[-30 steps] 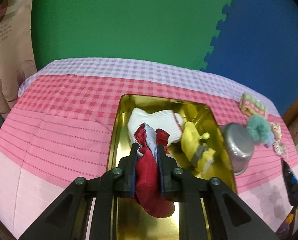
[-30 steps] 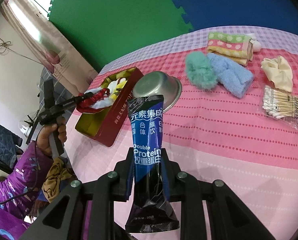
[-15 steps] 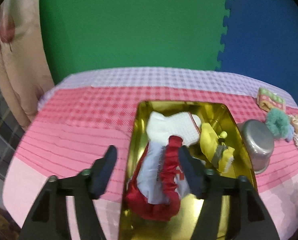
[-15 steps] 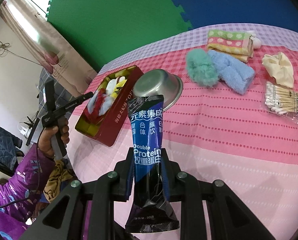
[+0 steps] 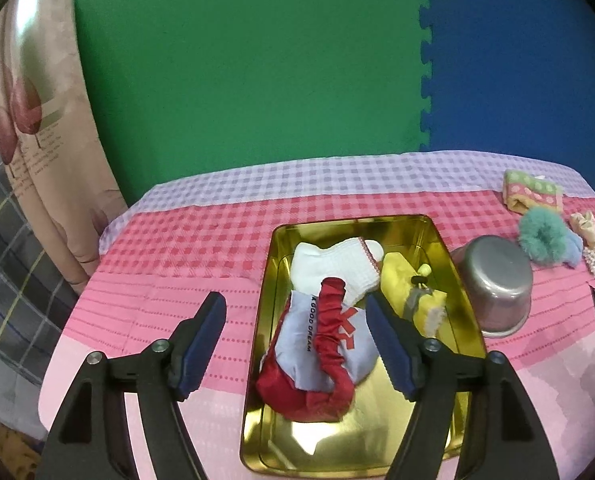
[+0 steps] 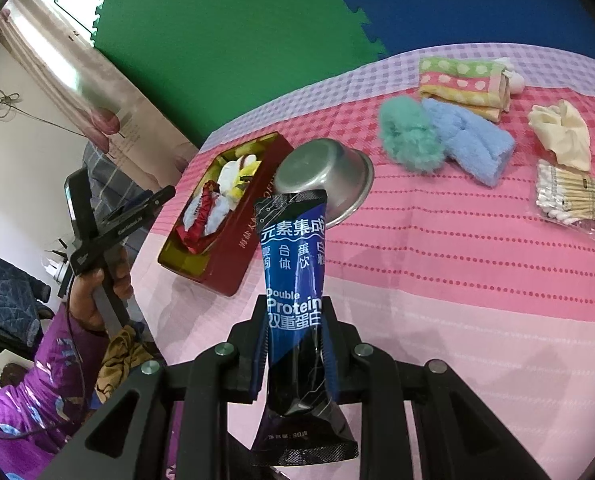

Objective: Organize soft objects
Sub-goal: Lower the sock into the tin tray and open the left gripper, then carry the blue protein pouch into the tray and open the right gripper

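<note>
A gold-lined tin (image 5: pixel 437 236) with red outer walls (image 6: pixel 233 256) holds a red-and-grey cloth bag (image 5: pixel 317 344), a white sock (image 5: pixel 337 264) and a yellow soft toy (image 5: pixel 409 292). My left gripper (image 5: pixel 295 320) is open and empty, just above the near end of the tin; it also shows in the right wrist view (image 6: pixel 153 200). My right gripper (image 6: pixel 295 332) is shut on a dark blue protein sachet (image 6: pixel 293 280), held upright above the pink cloth.
An upturned steel bowl (image 5: pixel 493 280) sits right of the tin. Further right lie a teal fluffy scrunchie (image 6: pixel 409 134), a blue towel (image 6: pixel 469 144), a striped dotted cloth (image 6: pixel 461 80), cream gloves (image 6: pixel 561 132) and bagged cotton swabs (image 6: pixel 573 196). A curtain (image 5: pixel 37 160) hangs left.
My left gripper has opened, dropped the red-and-grey bag into the tin and pulled back. The right gripper still holds the sachet, hardly moved.
</note>
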A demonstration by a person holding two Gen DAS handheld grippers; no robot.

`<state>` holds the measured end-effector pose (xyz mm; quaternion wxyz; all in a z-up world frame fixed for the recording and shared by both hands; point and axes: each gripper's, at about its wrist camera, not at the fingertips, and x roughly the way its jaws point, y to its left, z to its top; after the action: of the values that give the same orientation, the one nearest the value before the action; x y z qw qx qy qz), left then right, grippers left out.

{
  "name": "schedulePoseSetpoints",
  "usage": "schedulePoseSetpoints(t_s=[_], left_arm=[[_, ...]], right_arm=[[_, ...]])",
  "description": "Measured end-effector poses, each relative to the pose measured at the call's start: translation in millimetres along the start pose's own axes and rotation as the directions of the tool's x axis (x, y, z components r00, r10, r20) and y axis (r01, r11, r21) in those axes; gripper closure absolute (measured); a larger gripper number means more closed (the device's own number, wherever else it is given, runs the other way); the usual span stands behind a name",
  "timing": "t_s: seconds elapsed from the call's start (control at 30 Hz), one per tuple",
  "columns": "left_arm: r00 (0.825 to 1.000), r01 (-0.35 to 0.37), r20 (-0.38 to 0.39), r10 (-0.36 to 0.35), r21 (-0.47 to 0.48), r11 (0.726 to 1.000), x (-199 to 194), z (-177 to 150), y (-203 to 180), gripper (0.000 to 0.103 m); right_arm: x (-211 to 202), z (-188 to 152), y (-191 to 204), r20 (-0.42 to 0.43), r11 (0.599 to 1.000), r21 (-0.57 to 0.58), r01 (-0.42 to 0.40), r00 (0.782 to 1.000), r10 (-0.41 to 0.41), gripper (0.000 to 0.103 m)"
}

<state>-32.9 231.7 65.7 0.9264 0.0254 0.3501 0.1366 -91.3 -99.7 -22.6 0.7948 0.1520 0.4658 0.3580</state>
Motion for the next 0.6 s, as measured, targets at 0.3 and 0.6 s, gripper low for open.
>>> schedulePoseSetpoints(t_s=[0.3, 0.6], left_arm=[[1.000, -0.013, -0.021, 0.012, -0.023, 1.000, -16.0, -10.5, -7.0, 0.027], [0.999, -0.016, -0.053, 0.012, -0.078, 0.997, -23.0, -23.3, -3.8, 0.027]], right_arm=[[4.2, 4.3, 6.8, -0.005, 1.000, 0.011, -0.023, 1.000, 0.023, 0.080], [11.5, 9.5, 19.8, -0.011, 0.999, 0.017, -0.036, 0.999, 0.037, 0.080]])
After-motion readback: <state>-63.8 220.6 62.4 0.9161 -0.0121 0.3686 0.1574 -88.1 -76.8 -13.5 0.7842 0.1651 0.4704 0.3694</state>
